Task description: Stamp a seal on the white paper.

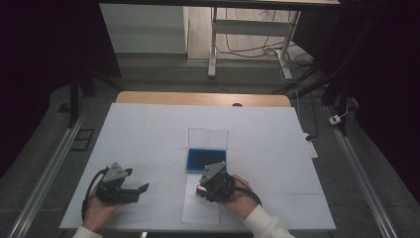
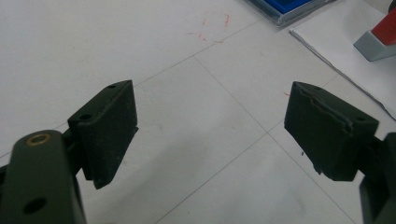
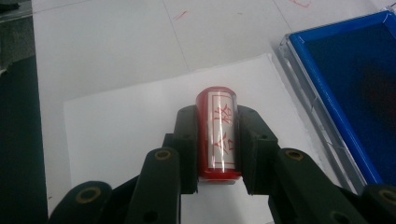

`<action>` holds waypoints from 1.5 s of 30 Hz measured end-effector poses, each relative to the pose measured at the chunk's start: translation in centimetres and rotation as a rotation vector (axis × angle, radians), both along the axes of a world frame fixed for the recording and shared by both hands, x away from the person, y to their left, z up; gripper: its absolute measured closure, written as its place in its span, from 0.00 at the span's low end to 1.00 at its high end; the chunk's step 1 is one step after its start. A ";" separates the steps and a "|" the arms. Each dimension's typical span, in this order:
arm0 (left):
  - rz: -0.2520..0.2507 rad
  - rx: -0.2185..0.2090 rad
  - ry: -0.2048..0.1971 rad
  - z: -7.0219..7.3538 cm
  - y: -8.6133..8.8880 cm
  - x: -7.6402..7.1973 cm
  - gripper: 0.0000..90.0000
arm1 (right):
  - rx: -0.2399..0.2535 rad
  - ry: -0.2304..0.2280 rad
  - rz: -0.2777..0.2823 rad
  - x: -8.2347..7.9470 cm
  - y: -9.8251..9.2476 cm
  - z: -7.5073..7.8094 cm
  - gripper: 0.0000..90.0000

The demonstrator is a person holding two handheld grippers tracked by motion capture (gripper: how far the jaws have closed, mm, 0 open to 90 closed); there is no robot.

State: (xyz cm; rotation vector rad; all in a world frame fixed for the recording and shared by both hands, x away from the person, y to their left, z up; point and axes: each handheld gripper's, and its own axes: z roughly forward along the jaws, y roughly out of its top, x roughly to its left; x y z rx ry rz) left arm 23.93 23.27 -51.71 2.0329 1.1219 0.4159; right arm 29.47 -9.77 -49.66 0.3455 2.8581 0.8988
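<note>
My right gripper (image 3: 215, 135) is shut on a red stamp (image 3: 218, 135) with a white label of red characters, held above a white sheet of paper (image 3: 130, 126). A blue ink pad (image 3: 359, 79) in a clear case lies just to its right. In the high view the right gripper (image 1: 202, 190) sits over the paper (image 1: 200, 210) just in front of the ink pad (image 1: 204, 159), whose clear lid (image 1: 208, 136) stands open. My left gripper (image 2: 210, 135) is open over bare table, and it rests at the front left (image 1: 141, 191) in the high view. The stamp (image 2: 380, 39) shows at the top right of the left gripper view.
The table (image 1: 148, 129) has a white covering with faint fold lines and small red marks (image 2: 215, 23). A wooden edge (image 1: 203, 98) runs along the far side. Beyond it stand a white desk frame (image 1: 247, 29) and floor cables (image 1: 297, 59).
</note>
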 end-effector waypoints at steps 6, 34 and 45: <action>0.001 -0.002 -0.001 0.0 0.0 0.0 0.19 | 0.009 0.000 0.002 0.0 0.0 -0.1 0.79; 0.001 0.002 -0.003 0.0 0.1 0.2 0.19 | 0.041 -0.008 0.021 0.1 -0.4 0.2 0.78; 0.003 0.000 -0.003 -0.1 0.2 0.2 0.19 | 0.093 -0.014 0.011 0.2 -0.9 1.0 0.78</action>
